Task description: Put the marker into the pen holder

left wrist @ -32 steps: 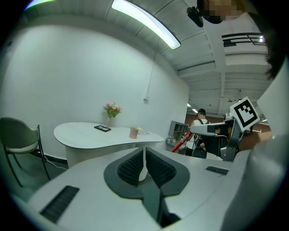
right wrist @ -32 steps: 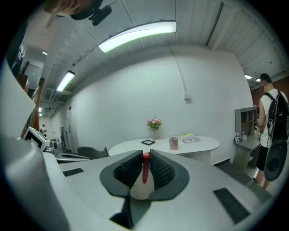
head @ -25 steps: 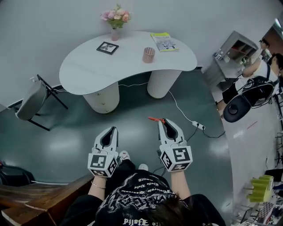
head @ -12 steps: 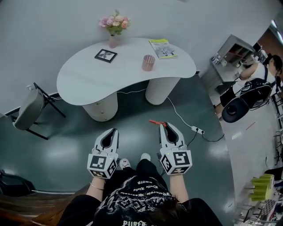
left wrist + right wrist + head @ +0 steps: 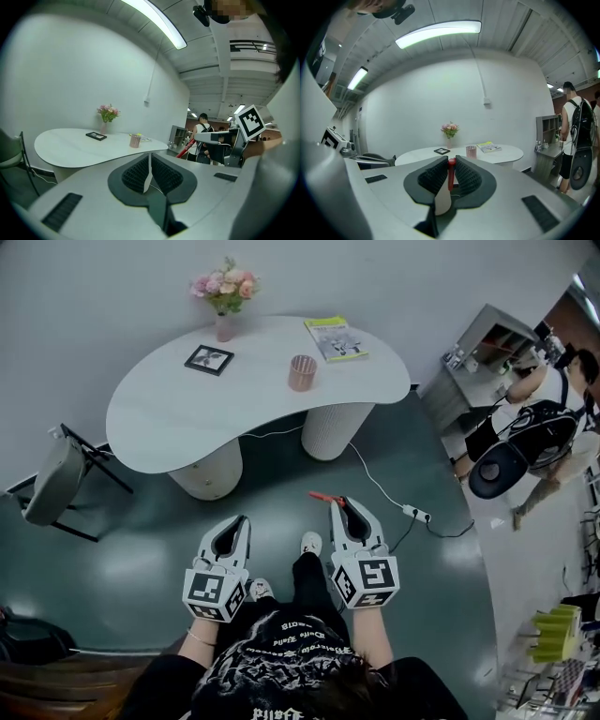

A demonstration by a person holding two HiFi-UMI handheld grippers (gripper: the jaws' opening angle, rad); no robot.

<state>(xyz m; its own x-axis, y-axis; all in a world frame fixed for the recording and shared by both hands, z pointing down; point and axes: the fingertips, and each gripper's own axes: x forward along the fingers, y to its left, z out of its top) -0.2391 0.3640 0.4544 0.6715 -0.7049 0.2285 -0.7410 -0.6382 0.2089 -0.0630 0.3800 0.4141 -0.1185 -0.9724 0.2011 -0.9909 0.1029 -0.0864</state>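
Observation:
My right gripper (image 5: 343, 506) (image 5: 451, 169) is shut on a red marker (image 5: 325, 497) (image 5: 451, 173), which sticks out to the left of the jaw tips in the head view. The left gripper (image 5: 231, 530) (image 5: 149, 164) is shut with nothing between its pads. Both are held over the dark floor, well short of the table. The pink pen holder (image 5: 302, 373) (image 5: 471, 151) (image 5: 135, 140) stands upright on the white curved table (image 5: 178, 409), near its middle right.
On the table also stand a vase of pink flowers (image 5: 223, 296), a black picture frame (image 5: 208, 359) and a booklet (image 5: 335, 337). A folding chair (image 5: 58, 479) stands left of the table. A white cable and power strip (image 5: 416, 514) lie on the floor. People stand at the right by a shelf (image 5: 490, 343).
The table and everything on it have shifted left and slightly nearer in the head view. Both grippers keep their pose, the right one still holding the marker.

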